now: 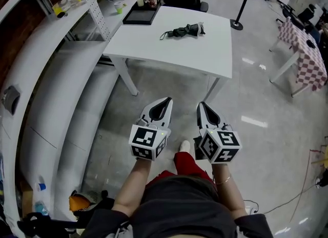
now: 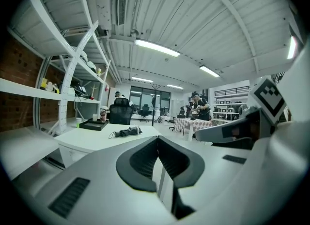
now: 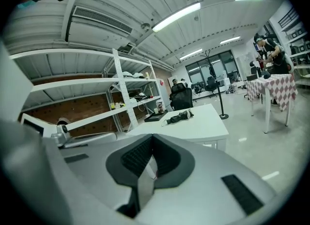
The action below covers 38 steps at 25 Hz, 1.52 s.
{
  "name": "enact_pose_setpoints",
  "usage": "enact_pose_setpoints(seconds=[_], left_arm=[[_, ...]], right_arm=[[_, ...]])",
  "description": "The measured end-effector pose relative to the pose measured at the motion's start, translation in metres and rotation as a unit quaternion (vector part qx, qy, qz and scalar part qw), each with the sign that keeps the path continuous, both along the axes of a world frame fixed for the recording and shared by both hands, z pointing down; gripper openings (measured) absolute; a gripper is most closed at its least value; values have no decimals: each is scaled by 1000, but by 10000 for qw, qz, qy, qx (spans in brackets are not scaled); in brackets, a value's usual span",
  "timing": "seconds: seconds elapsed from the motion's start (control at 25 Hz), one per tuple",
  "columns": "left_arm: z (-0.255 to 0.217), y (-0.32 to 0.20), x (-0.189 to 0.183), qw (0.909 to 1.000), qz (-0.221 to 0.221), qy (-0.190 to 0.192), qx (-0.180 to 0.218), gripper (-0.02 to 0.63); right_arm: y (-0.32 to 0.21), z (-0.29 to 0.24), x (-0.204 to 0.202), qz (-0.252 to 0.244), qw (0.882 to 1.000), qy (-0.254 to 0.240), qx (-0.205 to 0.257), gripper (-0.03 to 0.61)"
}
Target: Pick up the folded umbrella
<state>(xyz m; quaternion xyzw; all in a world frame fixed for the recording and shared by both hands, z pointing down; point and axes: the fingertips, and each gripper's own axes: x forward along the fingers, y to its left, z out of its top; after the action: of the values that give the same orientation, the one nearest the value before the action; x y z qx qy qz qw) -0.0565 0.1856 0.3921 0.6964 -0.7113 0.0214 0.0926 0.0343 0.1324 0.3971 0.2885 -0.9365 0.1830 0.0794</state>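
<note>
Jaws clenched empty, left gripper (image 1: 166, 101) and right gripper (image 1: 202, 105); 1 folded umbrella (image 1: 183, 30) on 1 table (image 1: 205, 52).

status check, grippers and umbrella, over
Left gripper and right gripper shut, empty, short of the table. Folded umbrella lies untouched on the table. Nothing seen in the way.

Open floor (image 1: 169, 86) reaches the table (image 1: 205, 52); tray (image 1: 139, 16) seemingly clear of umbrella (image 1: 183, 30).

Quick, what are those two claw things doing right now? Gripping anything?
Left gripper: closed, holding nothing.
Right gripper: closed, holding nothing.
</note>
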Motion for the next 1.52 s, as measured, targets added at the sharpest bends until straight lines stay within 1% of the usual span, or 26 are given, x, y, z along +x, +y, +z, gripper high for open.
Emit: enact_pose_setpoints(seconds=[0.44, 0.8, 1.2, 1.52], left_arm=[[-9, -105, -25, 9999, -129, -93, -4, 12], [-16, -175, -44, 9995, -283, -173, -4, 12], [-19, -227, -48, 9989, -235, -368, -142, 15], [-12, -261, -65, 9986, -81, -401, -324, 17]], right_arm=[[-106, -8, -19, -29, 10000, -51, 7, 18], [-178, -17, -28, -6, 9998, -101, 141, 18], [-223, -18, -19, 107, 9996, -266, 61, 18], [-249, -6, -19, 294, 9994, -201, -46, 18]])
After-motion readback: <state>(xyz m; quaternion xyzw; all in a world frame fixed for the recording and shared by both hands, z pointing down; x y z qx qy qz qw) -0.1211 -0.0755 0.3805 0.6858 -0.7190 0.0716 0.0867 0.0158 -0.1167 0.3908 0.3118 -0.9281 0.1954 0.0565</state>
